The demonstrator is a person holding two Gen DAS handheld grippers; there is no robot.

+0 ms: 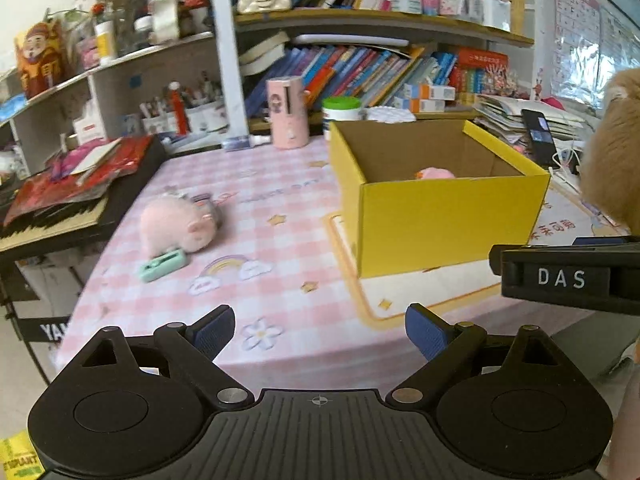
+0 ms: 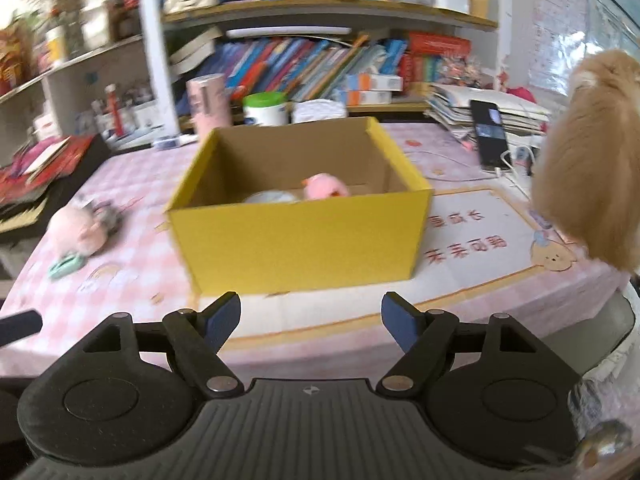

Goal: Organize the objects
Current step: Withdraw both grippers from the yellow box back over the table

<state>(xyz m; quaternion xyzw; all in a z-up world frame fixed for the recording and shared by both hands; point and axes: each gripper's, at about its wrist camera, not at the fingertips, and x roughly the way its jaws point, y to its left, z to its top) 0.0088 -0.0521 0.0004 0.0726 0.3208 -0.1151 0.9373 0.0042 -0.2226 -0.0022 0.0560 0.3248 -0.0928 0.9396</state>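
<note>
Toys wait to be boxed: a yellow box (image 1: 440, 216) stands open on the pink checked table (image 1: 280, 240), centre-right in the left wrist view, with a small pink toy (image 2: 324, 186) and something pale beside it already inside. Left of the box, well apart from it, a pink plush pig (image 1: 176, 226) lies on the cloth with a mint-green clip (image 1: 164, 266) touching its near side. A large tan furry plush (image 2: 592, 160) fills the right edge of the right wrist view — whether it rests on the table or is held up, I cannot tell. The left gripper (image 1: 320, 332) hangs at the table's near edge with its blue fingers (image 1: 214, 332) spread and nothing between them; the right gripper (image 2: 310, 322) faces the box front, likewise spread and bare. This looks like a pause between placements. The next move probably calls for the left gripper to reach up-left to the pig, approach from above and pinch its soft body firmly — plush squashes and may slip.
</note>
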